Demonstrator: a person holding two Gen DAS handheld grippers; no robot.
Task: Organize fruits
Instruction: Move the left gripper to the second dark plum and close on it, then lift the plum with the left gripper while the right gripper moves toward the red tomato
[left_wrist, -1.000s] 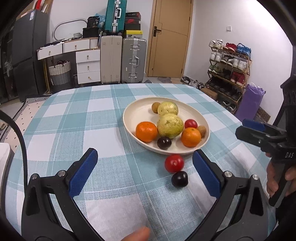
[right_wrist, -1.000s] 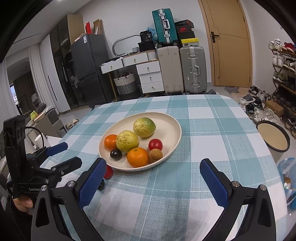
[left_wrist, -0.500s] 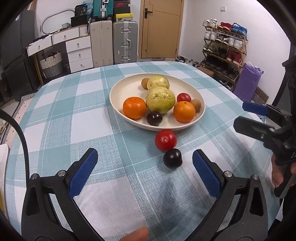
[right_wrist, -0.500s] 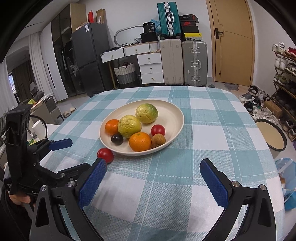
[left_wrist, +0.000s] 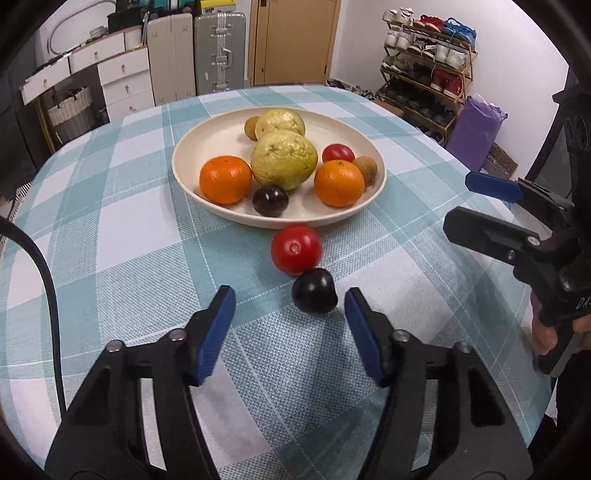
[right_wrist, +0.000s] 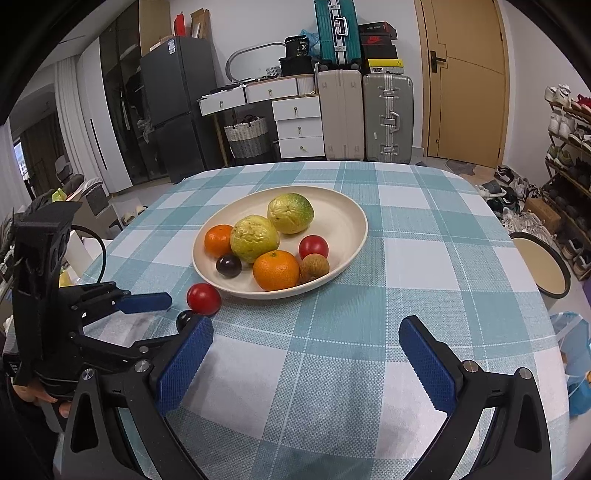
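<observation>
Item: table under a teal-and-white checked cloth (left_wrist: 122, 236), holding one cream plate (left_wrist: 207, 147) and loose fruit.

Left gripper (left_wrist: 290, 306): low over the cloth near the table's front edge, jaws spread apart with nothing between the blue pads (left_wrist: 216, 332). It faces the two loose fruits; the dark plum (left_wrist: 314, 290) lies just ahead of the gap, closer to the right pad.

Loose fruit, on the cloth: red tomato (left_wrist: 296, 250), just outside the plate's near rim; the dark plum sits touching it on the near side.

Plate contents, left to right in the left wrist view: orange (left_wrist: 225, 180); second dark plum (left_wrist: 270, 200) at the near rim; large yellow-green citrus (left_wrist: 284, 159), with another citrus (left_wrist: 281, 122) and a small brown fruit (left_wrist: 252, 128) behind it; second orange (left_wrist: 339, 182); small red tomato (left_wrist: 338, 152); brown longan-like fruit (left_wrist: 365, 170) at the right rim.

Right gripper (right_wrist: 304, 350): held off to the right of the plate, above the cloth, jaws wide apart and holding nothing.
</observation>
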